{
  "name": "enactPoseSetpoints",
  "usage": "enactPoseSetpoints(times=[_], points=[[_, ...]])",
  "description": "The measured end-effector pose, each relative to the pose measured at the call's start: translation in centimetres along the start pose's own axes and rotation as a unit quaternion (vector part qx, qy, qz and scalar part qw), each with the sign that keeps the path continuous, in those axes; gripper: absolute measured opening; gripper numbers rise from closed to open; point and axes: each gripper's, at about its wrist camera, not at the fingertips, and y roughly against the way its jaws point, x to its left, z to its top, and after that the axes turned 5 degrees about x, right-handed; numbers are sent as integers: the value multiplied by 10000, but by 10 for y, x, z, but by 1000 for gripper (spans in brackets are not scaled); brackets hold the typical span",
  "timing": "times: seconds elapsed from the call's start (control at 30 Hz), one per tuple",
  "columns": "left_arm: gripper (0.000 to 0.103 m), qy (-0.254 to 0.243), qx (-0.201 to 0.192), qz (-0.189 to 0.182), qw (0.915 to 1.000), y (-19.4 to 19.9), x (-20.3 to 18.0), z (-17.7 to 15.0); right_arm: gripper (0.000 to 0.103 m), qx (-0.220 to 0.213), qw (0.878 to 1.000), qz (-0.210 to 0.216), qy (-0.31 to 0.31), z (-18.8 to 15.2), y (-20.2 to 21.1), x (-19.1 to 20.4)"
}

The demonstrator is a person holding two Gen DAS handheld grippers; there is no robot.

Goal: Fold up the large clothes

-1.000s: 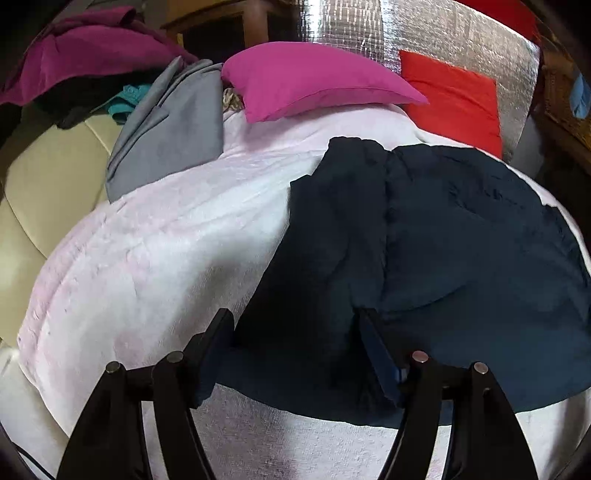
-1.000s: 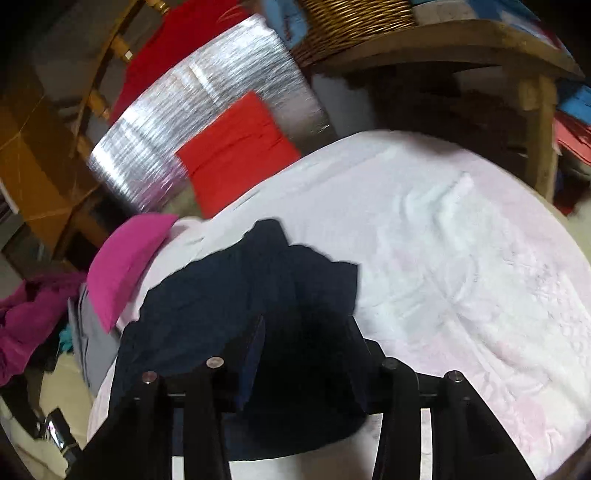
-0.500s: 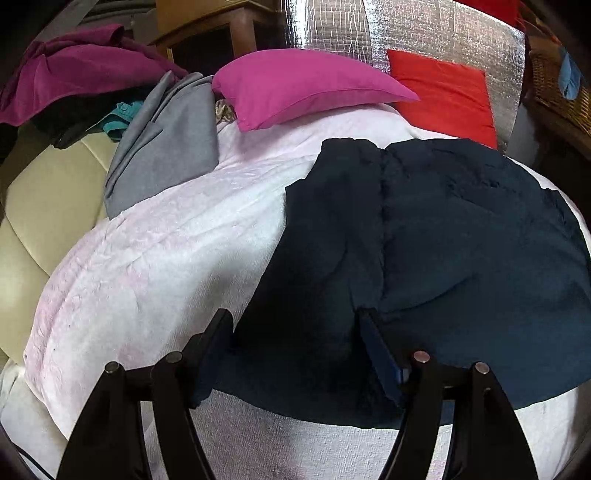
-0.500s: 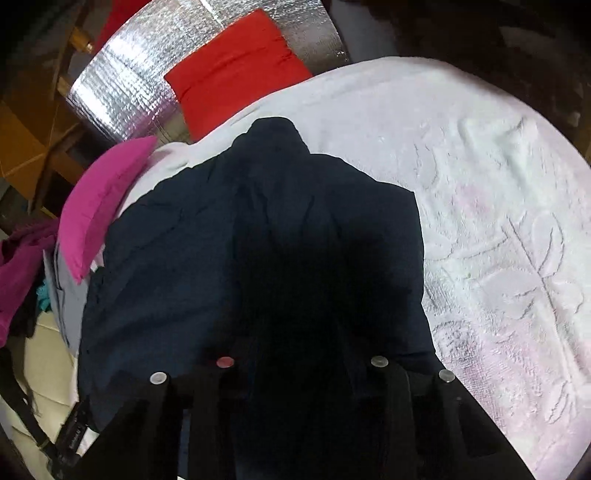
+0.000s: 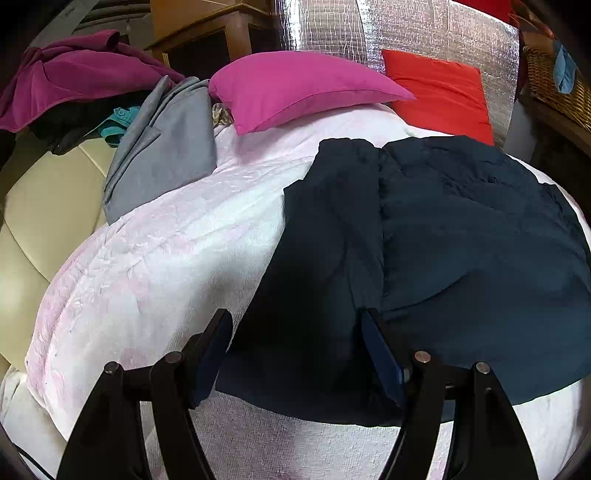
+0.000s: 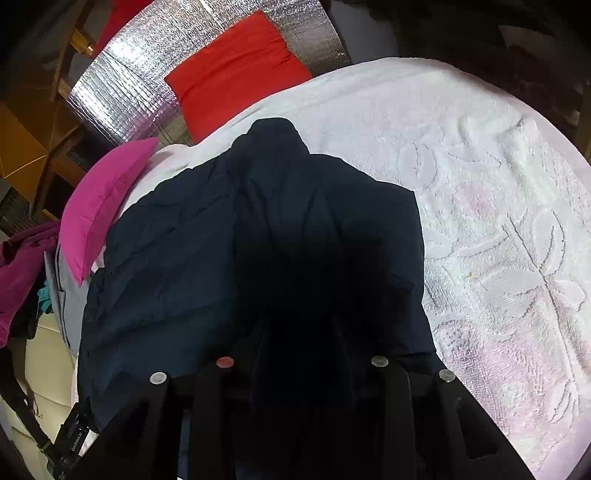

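Note:
A dark navy garment (image 5: 443,240) lies spread on a white and pale pink towel-covered bed (image 5: 166,258). My left gripper (image 5: 295,336) is open and hovers over the garment's near left edge, holding nothing. In the right wrist view the same garment (image 6: 184,266) fills the middle. My right gripper (image 6: 299,332) sits low over its near part. Its fingers are lost in dark shadow against the cloth, so I cannot tell whether they grip it.
A magenta pillow (image 5: 303,88) and a red pillow (image 5: 439,96) lie at the bed's far end before a silver foil panel (image 5: 424,33). A grey folded garment (image 5: 166,144) and a purple garment (image 5: 74,74) lie at the left. A wicker basket (image 5: 554,85) stands at the right.
The right gripper has dropped closer over the navy garment, which now fills its view and lies flatter. The left gripper has barely moved.

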Motion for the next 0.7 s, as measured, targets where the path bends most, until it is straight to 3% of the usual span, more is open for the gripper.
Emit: enactPoseSetpoints(times=[0.17, 0.27, 0.3, 0.37, 0.47, 0.7], points=[[73, 33, -36, 107, 9999, 6, -1, 2, 39, -146, 9999, -8, 69, -7, 12, 0], [73, 78, -270, 252, 9993, 28, -2, 0, 55, -391, 9987, -109, 309, -20, 32, 11], [73, 116, -361, 267, 9989, 37, -1, -1, 65, -538, 9976, -158, 417, -27, 43, 16], [75, 238, -640, 310, 9972, 65, 0, -3, 69, -858, 9935, -303, 686, -41, 65, 28], [90, 305, -979, 325, 9942, 109, -1, -9, 74, -1163, 9869, -338, 1064, -66, 98, 44], [97, 209, -1677, 323, 9851, 212, -7, -17, 78, -1468, 9787, -450, 1361, -124, 172, 71]])
